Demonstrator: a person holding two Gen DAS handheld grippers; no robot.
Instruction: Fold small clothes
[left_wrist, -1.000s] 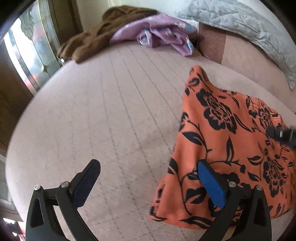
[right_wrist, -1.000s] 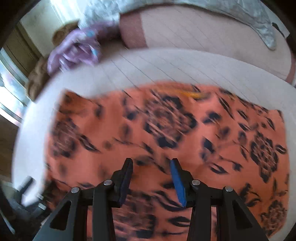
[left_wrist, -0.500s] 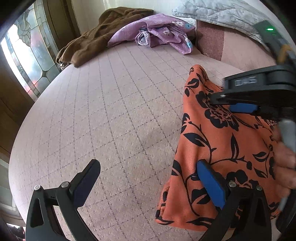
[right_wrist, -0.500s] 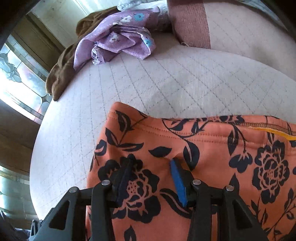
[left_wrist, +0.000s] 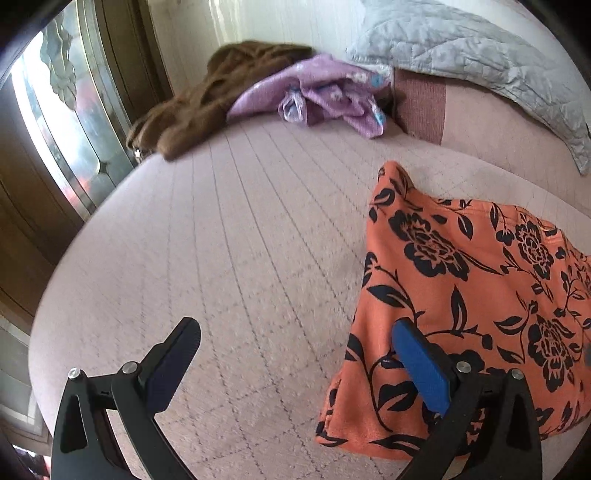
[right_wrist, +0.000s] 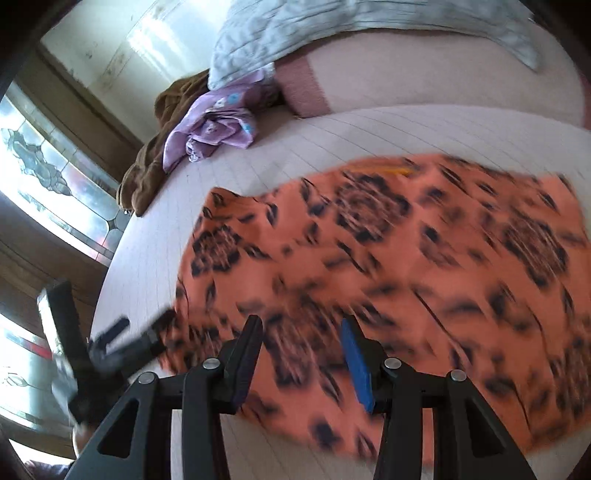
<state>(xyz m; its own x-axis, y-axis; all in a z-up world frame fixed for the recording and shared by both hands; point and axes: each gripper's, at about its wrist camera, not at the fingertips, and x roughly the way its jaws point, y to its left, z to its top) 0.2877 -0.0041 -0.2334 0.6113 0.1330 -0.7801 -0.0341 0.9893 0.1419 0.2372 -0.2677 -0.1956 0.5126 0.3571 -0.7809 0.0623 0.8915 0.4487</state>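
Both wrist views look low and close across the bed (left_wrist: 229, 236), toward the pillows at frame top. They share the orange floral garment (left_wrist: 476, 295), lower right in the left view, central in the right (right_wrist: 388, 266), and the purple cloth (left_wrist: 325, 92) up top.

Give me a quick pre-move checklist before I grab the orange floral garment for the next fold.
1. Left gripper open and holding nothing: ok.
2. Right gripper open, nothing between its fingers: ok.
3. Orange floral garment lying flat on the bed: ok; its far left corner stands up slightly.
4. Near left edge of the garment within the left gripper's span: ok, the blue pad overlaps it.
5. Purple garment and brown garment apart from the work area: ok.
6. Right wrist view sharp enough to aim: not ok, motion blurred.
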